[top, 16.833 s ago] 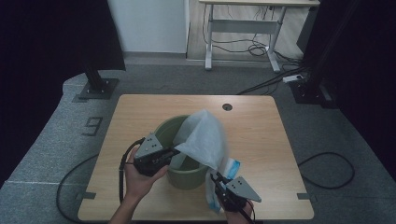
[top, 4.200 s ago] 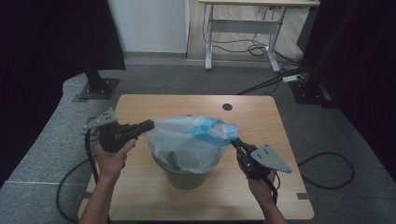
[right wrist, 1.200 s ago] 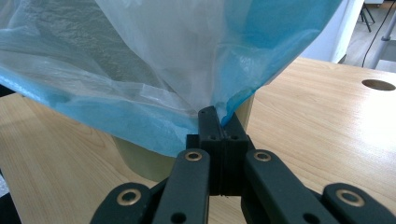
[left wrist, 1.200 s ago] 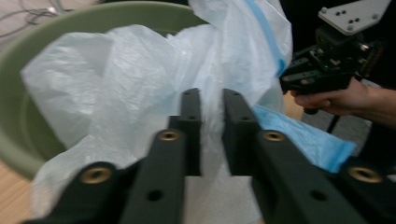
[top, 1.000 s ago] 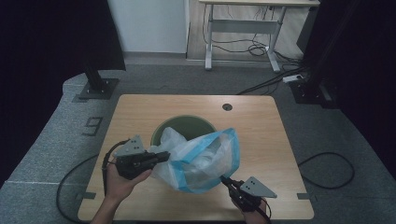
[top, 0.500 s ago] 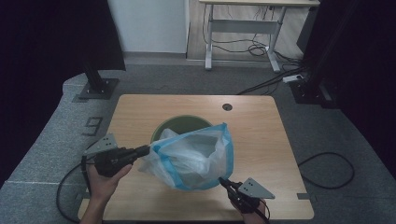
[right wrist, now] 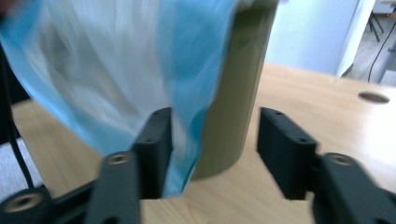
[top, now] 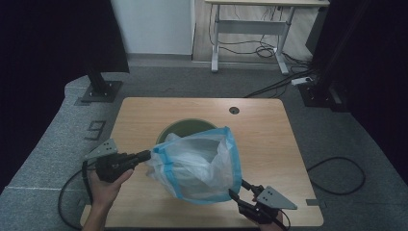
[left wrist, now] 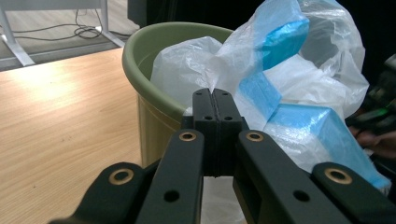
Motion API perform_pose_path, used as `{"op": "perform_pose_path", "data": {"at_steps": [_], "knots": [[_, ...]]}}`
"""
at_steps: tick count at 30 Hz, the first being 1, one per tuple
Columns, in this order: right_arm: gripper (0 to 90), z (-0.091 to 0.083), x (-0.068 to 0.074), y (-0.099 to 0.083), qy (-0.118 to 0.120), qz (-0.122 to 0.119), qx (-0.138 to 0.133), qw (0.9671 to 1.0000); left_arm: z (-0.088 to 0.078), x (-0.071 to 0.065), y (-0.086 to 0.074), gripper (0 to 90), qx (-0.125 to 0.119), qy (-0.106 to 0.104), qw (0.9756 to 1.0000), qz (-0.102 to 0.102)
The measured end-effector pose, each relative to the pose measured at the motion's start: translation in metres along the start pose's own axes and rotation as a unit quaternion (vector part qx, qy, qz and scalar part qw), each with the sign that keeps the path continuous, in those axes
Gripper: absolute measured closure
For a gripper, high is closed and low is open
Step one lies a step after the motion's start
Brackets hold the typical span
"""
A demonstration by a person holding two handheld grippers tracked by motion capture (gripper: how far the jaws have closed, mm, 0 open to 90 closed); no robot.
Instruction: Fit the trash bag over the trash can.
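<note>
Two grippers on one bag — left gripper has its jaws clamped on the rim of the plastic bag, which hangs over the near side of the green bin on the tabletop. Right gripper jaws have just been opening; the blue edge hangs loose between them, unpinched. Step: lining the bin. Next, likely — regrip right, stretch the mouth over the rim. Left gripper view shows the pinch; high view shows the spread.

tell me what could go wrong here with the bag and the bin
The right gripper has just been opening, and the bag hangs loose between its jaws, so that edge may drop. The left gripper, shut on the bag alone, could stretch or tear the thin plastic. Pulling sideways might tip the bin.
</note>
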State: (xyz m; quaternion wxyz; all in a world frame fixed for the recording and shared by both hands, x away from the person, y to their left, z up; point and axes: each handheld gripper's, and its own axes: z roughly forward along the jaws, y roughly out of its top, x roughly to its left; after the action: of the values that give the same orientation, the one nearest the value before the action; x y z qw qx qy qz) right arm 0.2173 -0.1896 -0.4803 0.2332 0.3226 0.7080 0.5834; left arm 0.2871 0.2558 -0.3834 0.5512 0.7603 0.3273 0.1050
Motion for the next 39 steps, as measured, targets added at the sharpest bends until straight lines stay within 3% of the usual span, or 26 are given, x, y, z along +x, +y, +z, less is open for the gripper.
{"op": "perform_pose_path", "data": {"at_steps": [3,8,10,14,16,20,26,29,32,39], "knots": [[37.3,-0.01,-0.003,0.018,0.004,0.009,-0.019,0.9998,0.0,-0.001,-0.001,90.0,-0.002,-0.001,1.0,-0.001],[35.6,-0.018,-0.004,0.057,0.008,0.013,-0.043,0.9989,0.002,-0.006,-0.001,90.0,0.0,0.004,1.0,0.006],[34.0,-0.019,-0.004,0.072,0.022,0.017,-0.049,0.9984,0.002,-0.007,0.0,90.0,0.002,0.006,0.9999,0.009],[32.7,-0.027,-0.008,0.084,0.039,0.03,-0.053,0.9974,-0.001,-0.008,0.0,90.0,0.0,0.01,0.9999,0.011],[32.8,-0.027,-0.009,0.086,0.035,0.034,-0.049,0.9976,0.0,-0.008,0.0,90.0,0.0,0.011,0.9999,0.011],[33.3,-0.017,-0.012,0.092,0.036,0.04,-0.039,0.9978,0.002,-0.009,0.001,90.0,0.001,0.013,0.9998,0.013],[34.7,0.015,-0.02,0.108,0.042,0.054,-0.015,0.9976,0.007,-0.011,0.005,90.0,0.003,0.018,0.9997,0.017],[42.6,0.024,-0.021,0.109,0.039,0.053,-0.012,0.9978,0.007,-0.01,0.006,90.0,0.003,0.018,0.9997,0.018],[57.8,0.026,-0.019,0.106,0.026,0.037,-0.014,0.9989,0.008,-0.01,0.005,90.0,0.004,0.019,0.9996,0.019],[83.5,0.027,-0.013,0.104,-0.011,-0.012,0.005,0.9998,0.009,-0.01,0.006,90.0,0.002,0.021,0.9996,0.017]]}}
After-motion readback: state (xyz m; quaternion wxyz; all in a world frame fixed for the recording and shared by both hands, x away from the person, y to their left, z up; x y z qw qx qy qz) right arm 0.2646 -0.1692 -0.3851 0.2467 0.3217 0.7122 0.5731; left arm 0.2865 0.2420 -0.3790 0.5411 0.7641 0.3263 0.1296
